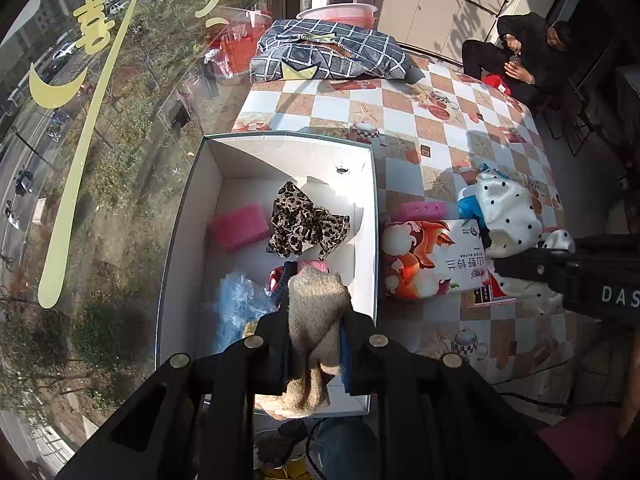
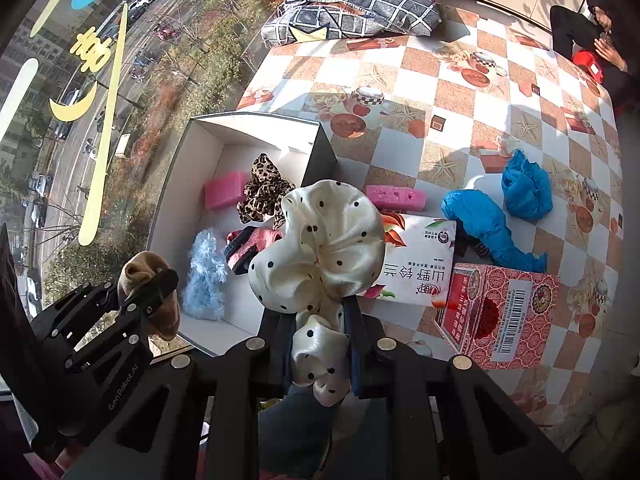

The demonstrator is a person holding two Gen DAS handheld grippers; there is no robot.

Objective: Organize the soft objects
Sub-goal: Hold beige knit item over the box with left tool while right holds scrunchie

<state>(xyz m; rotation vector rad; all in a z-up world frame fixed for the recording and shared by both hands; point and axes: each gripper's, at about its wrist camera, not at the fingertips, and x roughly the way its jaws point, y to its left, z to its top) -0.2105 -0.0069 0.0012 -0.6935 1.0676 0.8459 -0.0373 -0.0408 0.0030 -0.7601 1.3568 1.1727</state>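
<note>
Beige knit sock (image 1: 316,320), all scrunched up, is pinched in the left gripper (image 1: 314,356) jaws over the white box (image 1: 372,216). Right gripper (image 2: 320,354) jaws clamp a cream polka-dot scrunchie (image 2: 320,248).

Home room, high up by a window

A table (image 1: 460,148) in a checked, teacup-print oilcloth stands against a big window (image 1: 100,140) with decals, overlooking a street and parked cars far below. A cushion (image 1: 332,56), pink basins (image 1: 340,10) and cupboards (image 1: 432,8) sit behind; a person (image 1: 520,56) crouches nearby.
</note>
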